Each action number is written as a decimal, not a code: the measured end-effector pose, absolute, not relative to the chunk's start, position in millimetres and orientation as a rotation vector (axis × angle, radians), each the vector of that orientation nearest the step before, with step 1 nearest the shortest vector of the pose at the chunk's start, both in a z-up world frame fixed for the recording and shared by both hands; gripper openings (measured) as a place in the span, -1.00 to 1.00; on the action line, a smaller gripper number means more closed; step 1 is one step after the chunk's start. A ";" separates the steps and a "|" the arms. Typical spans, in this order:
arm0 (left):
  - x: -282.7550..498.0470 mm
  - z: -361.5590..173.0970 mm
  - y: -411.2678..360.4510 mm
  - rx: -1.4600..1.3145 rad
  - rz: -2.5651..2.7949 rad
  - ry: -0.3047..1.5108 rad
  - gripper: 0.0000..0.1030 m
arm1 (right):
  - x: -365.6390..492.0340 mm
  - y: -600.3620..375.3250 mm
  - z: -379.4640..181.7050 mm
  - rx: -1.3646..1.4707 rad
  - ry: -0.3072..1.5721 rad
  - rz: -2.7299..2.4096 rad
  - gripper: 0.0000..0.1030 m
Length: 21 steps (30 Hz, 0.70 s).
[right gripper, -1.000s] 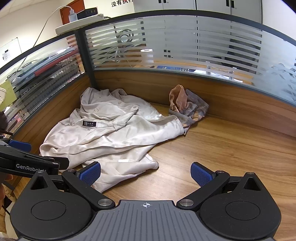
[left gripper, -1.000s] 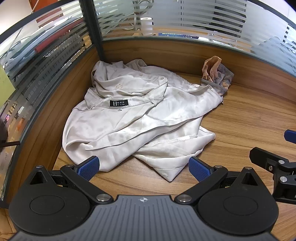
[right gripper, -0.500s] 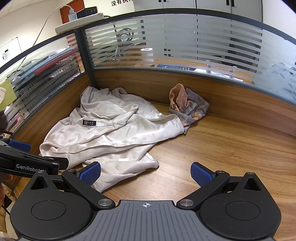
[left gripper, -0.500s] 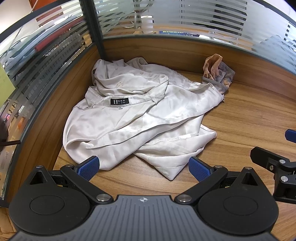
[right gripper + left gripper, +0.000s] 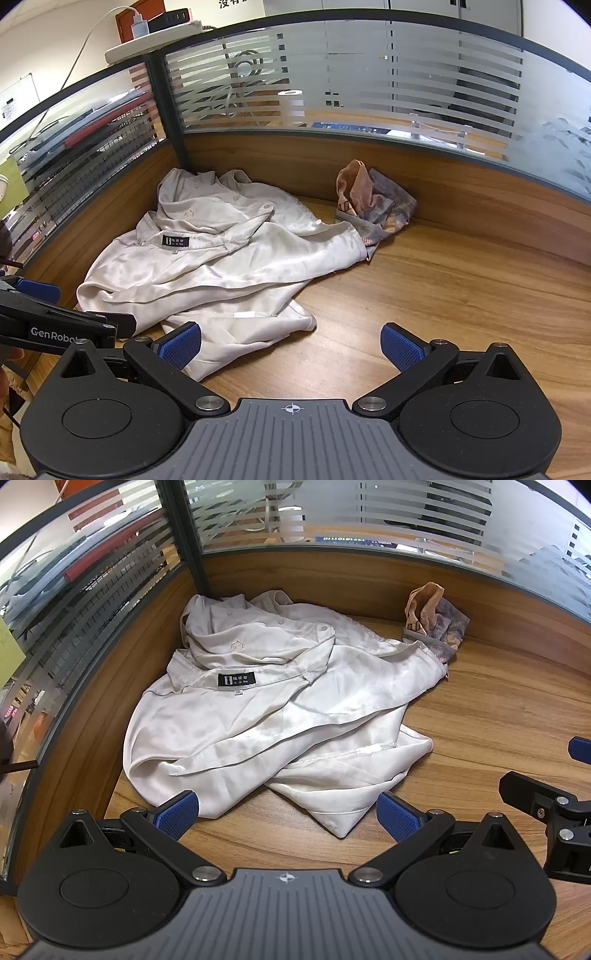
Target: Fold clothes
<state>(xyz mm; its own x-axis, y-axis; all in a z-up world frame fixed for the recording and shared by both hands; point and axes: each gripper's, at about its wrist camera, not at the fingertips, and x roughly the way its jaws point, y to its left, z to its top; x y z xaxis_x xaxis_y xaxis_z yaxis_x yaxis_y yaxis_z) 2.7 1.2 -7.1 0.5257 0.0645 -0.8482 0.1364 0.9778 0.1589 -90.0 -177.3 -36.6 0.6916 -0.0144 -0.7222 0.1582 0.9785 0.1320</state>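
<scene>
Here shirt [image 5: 280, 716] collar faces rear-left corner

Likely office, frosted-glass partition [image 5: 369, 85], wooden desk [image 5: 461, 295]

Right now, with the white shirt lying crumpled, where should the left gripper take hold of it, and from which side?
Probably the near hem corner of the white shirt. It juts toward the left gripper as a thin, flat point on the wooden desk, with bare wood either side. Come in low from the near edge, open jaws straddling it.
</scene>
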 end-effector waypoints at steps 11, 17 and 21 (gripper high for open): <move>8.1 -11.7 0.1 0.223 -0.061 1.035 1.00 | -83.9 -177.3 -39.1 0.178 0.820 -0.089 1.00; 12.9 -16.2 -0.6 0.226 -0.072 1.044 1.00 | -80.8 -175.6 -42.0 0.164 0.830 -0.083 1.00; 18.2 -24.4 5.6 0.225 -0.084 1.042 1.00 | -76.5 -173.8 -48.1 0.156 0.847 -0.066 1.00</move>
